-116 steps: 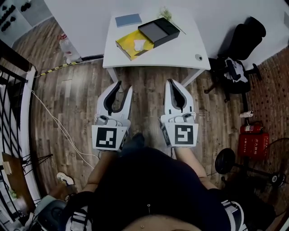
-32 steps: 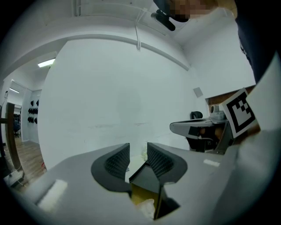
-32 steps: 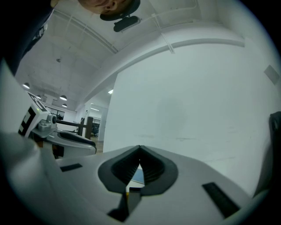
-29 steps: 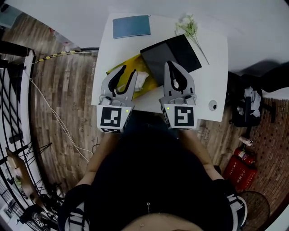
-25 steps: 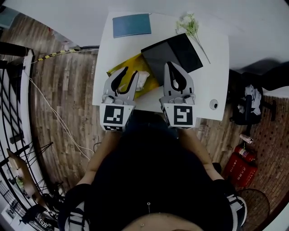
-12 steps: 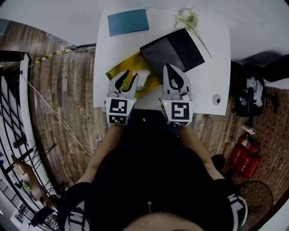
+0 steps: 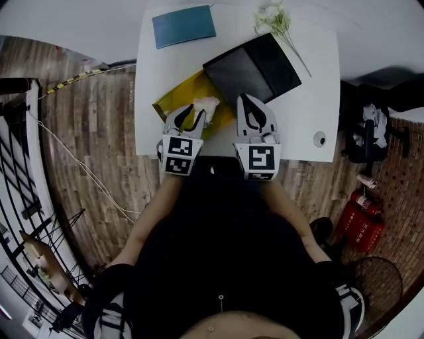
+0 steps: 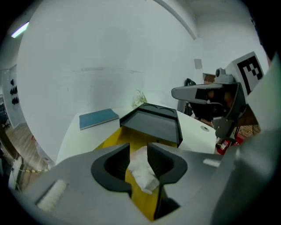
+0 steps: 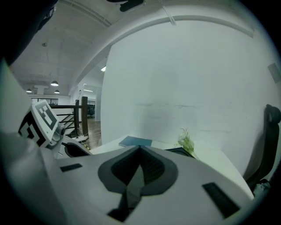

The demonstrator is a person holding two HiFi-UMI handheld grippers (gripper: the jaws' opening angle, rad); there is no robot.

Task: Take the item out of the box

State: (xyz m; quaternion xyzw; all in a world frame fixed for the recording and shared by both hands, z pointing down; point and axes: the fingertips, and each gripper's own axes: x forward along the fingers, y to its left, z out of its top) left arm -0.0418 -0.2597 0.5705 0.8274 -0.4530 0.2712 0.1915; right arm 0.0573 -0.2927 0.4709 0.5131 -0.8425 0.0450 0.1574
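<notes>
An open box with a yellow inside [image 7: 179, 99] [image 8: 113, 142] lies on the white table [image 7: 165, 66], its dark lid [image 7: 253, 67] [image 8: 153, 123] resting across its far right part. A crumpled white item [image 7: 204, 106] [image 8: 141, 169] sits in the yellow part. My left gripper [image 7: 193, 111] [image 8: 138, 154] is open, its jaws just short of the white item, one on each side in the left gripper view. My right gripper [image 7: 250, 104] [image 9: 140, 160] is shut with nothing in it, over the near edge of the lid.
A blue book [image 7: 183, 25] [image 8: 99, 118] lies at the table's far left and a sprig of white flowers [image 7: 275, 18] [image 9: 186, 141] at the far right. A small round object [image 7: 320, 139] sits near the right front edge. An office chair [image 7: 377, 126] and red extinguishers [image 7: 361, 218] stand to the right.
The person has walked up to the table. Both grippers have come forward over its near edge, the left one reaching the white item in the yellow box.
</notes>
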